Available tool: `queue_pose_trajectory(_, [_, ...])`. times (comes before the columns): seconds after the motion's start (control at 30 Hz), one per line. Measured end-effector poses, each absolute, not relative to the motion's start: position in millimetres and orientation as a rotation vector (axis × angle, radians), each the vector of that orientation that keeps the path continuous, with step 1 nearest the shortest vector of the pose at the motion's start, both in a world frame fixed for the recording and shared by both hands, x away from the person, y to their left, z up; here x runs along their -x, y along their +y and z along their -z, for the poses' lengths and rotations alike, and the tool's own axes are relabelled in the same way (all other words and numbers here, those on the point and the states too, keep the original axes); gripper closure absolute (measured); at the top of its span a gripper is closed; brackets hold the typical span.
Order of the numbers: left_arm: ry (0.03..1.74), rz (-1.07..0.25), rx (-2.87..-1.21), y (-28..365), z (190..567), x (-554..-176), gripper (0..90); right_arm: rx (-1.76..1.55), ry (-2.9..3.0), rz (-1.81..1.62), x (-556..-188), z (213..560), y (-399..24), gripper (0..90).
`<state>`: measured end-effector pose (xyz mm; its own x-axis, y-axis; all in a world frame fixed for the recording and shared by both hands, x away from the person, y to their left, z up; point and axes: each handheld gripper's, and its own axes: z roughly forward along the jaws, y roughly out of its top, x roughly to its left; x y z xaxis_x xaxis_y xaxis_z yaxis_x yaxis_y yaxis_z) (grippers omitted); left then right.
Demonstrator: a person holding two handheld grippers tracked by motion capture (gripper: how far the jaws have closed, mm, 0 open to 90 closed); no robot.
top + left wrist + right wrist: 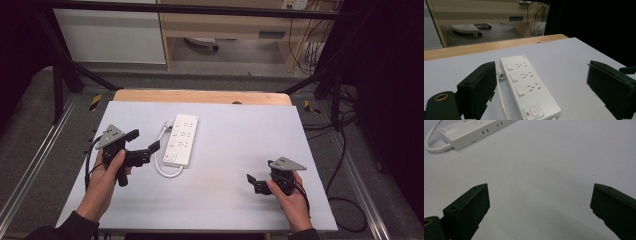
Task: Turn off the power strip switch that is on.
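- High view, far left: the left gripper (144, 142) sits in the person's left hand (107, 172), jaws spread wide with nothing between them, held just above the table (235, 200).
- Just to its right, close to the jaw tips, lies the strip (181, 140), a white power strip, long axis running away from the person; I cannot tell whether a jaw tip touches it.
- A white cord (165, 167) loops out of the strip's near end and bends up along the side facing the left gripper.
- Left gripper view: the strip (529, 87) lies ahead between the spread jaws, nearer the left jaw; three switches, three socket groups and a power button with a red mark at the near end. No brand or writing is legible.
- Far right: the right gripper (252, 182), in the right hand (292, 197), is also spread and empty, well apart from the strip.
- Right gripper view: the strip (474, 130) lies far ahead, up and left of the jaws.
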<state>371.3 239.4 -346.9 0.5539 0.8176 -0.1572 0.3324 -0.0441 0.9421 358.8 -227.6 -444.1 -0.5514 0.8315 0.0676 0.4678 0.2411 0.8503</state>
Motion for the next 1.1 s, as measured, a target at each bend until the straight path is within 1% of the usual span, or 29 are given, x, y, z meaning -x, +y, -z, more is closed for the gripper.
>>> queue_pose_trajectory(0.47, [1.047, -0.53, -1.602, 274.5, 370.2, -340.9, 9.0, -1.185, 2.115, -1.249, -357.6, 443.0, -228.9, 2.7])
queue_pose_trajectory(0.67, [1.067, -0.528, -1.609, 279.4, 385.3, -329.5, 8.8, -1.182, 2.118, -1.241, -358.0, 443.4, -227.9, 2.7])
queue_pose_trajectory(0.9, [1.109, -0.508, -1.649, 280.3, 412.0, -316.9, 9.2, -1.194, 2.103, -1.229, -357.9, 443.7, -231.0, 2.9])
queue_pose_trajectory(1.0, [1.104, -0.532, -1.683, 281.0, 416.7, -311.9, 9.1, -1.195, 2.096, -1.228, -357.8, 443.2, -231.6, 3.0])
queue_pose_trajectory(1.1, [1.108, -0.522, -1.702, 283.1, 420.4, -306.1, 8.6, -1.191, 2.095, -1.213, -358.3, 443.6, -231.4, 3.0])
